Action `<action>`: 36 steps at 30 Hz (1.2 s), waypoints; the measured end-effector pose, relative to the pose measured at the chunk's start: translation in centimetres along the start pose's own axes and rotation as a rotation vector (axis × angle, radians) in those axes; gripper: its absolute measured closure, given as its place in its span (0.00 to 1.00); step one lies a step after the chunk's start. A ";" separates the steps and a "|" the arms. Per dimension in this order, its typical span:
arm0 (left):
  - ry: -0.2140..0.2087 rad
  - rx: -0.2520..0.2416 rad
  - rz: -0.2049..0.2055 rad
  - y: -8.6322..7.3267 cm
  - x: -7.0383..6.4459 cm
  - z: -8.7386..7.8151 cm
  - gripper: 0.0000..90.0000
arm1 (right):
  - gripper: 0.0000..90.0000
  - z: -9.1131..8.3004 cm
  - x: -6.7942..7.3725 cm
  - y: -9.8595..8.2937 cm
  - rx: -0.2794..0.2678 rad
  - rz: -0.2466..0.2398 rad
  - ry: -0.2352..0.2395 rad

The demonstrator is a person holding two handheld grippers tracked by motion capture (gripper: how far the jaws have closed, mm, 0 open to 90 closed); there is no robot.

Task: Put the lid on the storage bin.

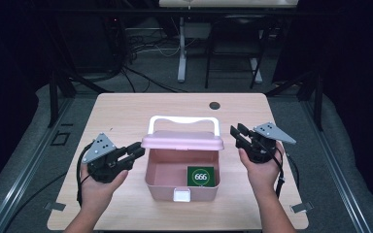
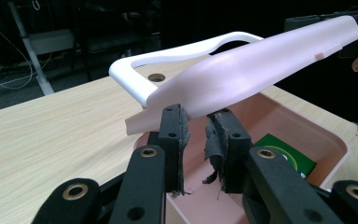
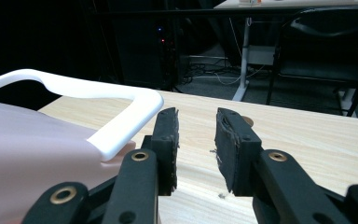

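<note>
Pink plastic box sits mid-counter, its white-handled lid raised halfway. Left hand-held gripper and right hand-held gripper flank the lid, jaws apart, gripping nothing; finishing the lid's swing seemingly remains.

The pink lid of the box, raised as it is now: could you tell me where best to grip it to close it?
Probably the pink lid by its thin side edges: the left gripper from the left, the right gripper from the right. Both stand open beside those edges, which overhang the box and would fit between the jaws.
</note>
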State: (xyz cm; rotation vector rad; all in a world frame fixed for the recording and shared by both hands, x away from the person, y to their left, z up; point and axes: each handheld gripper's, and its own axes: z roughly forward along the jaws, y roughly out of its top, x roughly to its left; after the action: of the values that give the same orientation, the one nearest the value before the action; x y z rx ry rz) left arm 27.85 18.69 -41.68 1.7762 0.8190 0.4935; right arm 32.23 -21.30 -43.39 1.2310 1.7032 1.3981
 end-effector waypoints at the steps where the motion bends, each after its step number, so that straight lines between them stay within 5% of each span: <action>1: 0.001 -0.005 -0.001 -0.1 0.0 0.0 0.84 | 0.77 0.0 0.0 0.0 0.002 0.003 0.000; 36: -0.022 0.025 -0.011 -3.4 -0.9 -0.6 0.84 | 0.76 0.2 -0.3 -0.4 0.012 0.010 -0.008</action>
State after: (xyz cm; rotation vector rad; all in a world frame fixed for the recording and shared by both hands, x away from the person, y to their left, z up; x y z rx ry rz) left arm 25.87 19.12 -44.55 1.7956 0.8222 0.4574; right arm 32.42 -21.46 -43.83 1.2521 1.7048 1.3883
